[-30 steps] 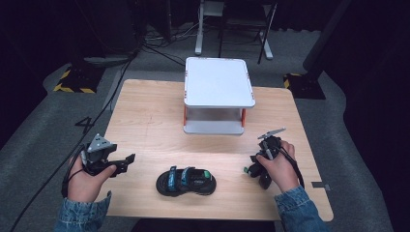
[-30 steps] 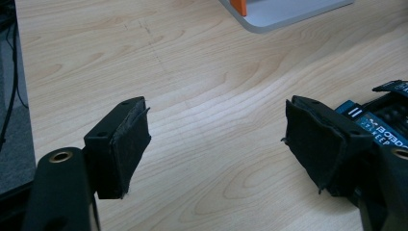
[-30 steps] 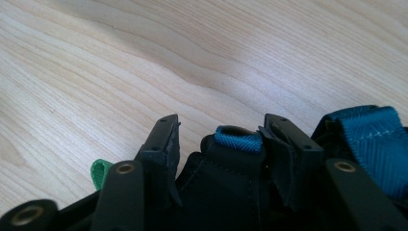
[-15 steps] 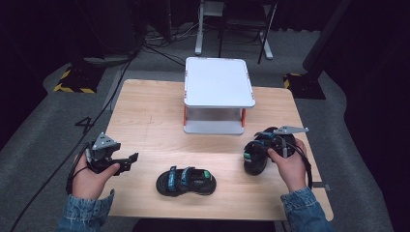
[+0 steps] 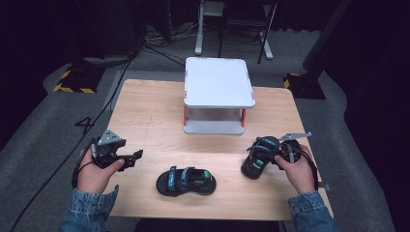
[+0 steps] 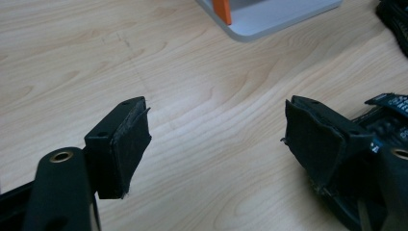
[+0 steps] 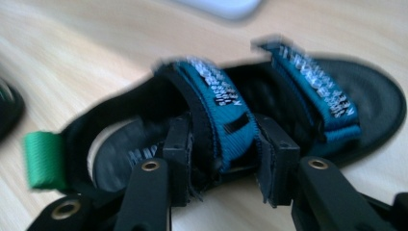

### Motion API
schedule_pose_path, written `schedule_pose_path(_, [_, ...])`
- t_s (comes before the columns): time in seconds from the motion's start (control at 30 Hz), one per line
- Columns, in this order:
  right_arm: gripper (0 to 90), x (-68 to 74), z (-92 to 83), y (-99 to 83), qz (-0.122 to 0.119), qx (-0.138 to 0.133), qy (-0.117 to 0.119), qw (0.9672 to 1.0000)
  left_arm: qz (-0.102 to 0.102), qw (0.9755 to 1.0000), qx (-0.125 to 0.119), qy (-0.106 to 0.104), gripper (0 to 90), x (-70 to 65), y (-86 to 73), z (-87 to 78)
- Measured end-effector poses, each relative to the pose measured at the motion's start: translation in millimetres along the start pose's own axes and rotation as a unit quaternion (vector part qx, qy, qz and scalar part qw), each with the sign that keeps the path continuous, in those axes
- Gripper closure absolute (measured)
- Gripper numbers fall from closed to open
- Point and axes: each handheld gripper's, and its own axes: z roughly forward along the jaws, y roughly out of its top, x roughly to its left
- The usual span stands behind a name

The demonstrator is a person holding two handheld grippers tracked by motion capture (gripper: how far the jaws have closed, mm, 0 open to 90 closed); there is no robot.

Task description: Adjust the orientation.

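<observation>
Right gripper (image 7: 221, 159) has closed its jaws on the blue middle strap of a black sandal with blue straps and a green heel tab (image 5: 260, 155), held at the right of the light wooden table (image 5: 145, 111), near the white two-tier stand with orange posts (image 5: 218, 94), whose top and lower shelf hold nothing. Left gripper (image 6: 216, 144) hangs with jaws wide apart over bare wood, gripping nothing. High view shows the matching second sandal (image 5: 186, 181) flat at front centre; right gripper view gives white lettering on the straps.
</observation>
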Motion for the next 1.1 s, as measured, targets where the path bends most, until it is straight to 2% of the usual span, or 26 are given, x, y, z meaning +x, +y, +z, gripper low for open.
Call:
schedule_pose_path(0.07, [55.1, -3.0, -5.0, -7.0, 0.000, -0.011, 0.002, 0.9999, 0.006, 1.0000, 0.003, -0.007, 24.0, -0.8, 4.0, 6.4])
schedule_pose_path(0.1, [48.1, -2.7, -7.7, -9.5, -0.006, -0.026, -0.008, 0.9996, 0.009, 0.9999, 0.005, -0.007, 24.0, -1.8, 5.9, 9.7])
schedule_pose_path(0.13, [45.2, -1.5, -11.8, -11.3, -0.002, -0.037, -0.014, 0.9992, 0.010, 0.9999, 0.006, -0.011, 23.9, -2.9, 7.7, 12.6])
schedule_pose_path(0.27, [45.3, 10.7, -32.5, -10.9, -0.012, -0.068, -0.028, 0.9972, 0.017, 0.9996, 0.008, -0.020, 23.8, -6.3, 12.2, 18.6])
schedule_pose_path(0.33, [48.9, 21.6, -39.5, -7.8, -0.022, -0.082, -0.014, 0.9963, 0.018, 0.9996, 0.007, -0.021, 23.8, -7.5, 14.2, 20.6])
schedule_pose_path(0.4, [54.3, 34.8, -43.1, -3.7, -0.035, -0.088, 0.014, 0.9954, 0.019, 0.9995, 0.006, -0.023, 23.9, -8.5, 15.5, 22.3])
schedule_pose_path(0.53, [62.0, 58.1, -35.4, 2.5, -0.076, -0.068, 0.056, 0.9932, 0.020, 0.9995, 0.007, -0.025, 23.9, -8.5, 15.0, 22.8])
schedule_pose_path(0.6, [70.5, 64.3, -27.6, 3.0, -0.089, -0.046, 0.052, 0.9936, 0.020, 0.9995, 0.006, -0.024, 24.0, -7.8, 15.0, 22.0])
schedule_pose_path(0.67, [82.2, 65.3, -24.8, 2.0, -0.097, -0.038, 0.032, 0.9940, 0.019, 0.9995, 0.006, -0.025, 24.0, -7.0, 15.0, 21.3])
schedule_pose_path(0.73, [85.8, 63.0, -27.7, 1.0, -0.090, -0.040, 0.028, 0.9947, 0.017, 0.9995, 0.005, -0.025, 24.0, -6.0, 15.2, 21.7])
schedule_pose_path(0.87, [86.6, 58.7, -36.1, -0.8, -0.083, -0.032, 0.020, 0.9958, 0.016, 0.9995, 0.005, -0.025, 24.1, -5.1, 16.2, 23.6])
schedule_pose_path(0.93, [86.6, 52.5, -47.8, -5.2, -0.074, -0.019, 0.008, 0.9970, 0.017, 0.9995, 0.002, -0.028, 24.1, -6.2, 18.8, 26.1])
schedule_pose_path(1.03, [86.3, 42.9, -60.9, -12.8, -0.051, -0.009, -0.022, 0.9984, 0.021, 0.9993, 0.005, -0.031, 24.1, -7.8, 21.3, 28.2])
schedule_pose_path(1.1, [85.8, 36.1, -64.4, -19.3, -0.031, 0.005, -0.028, 0.9991, 0.023, 0.9992, 0.006, -0.033, 24.1, -8.3, 22.4, 30.0])
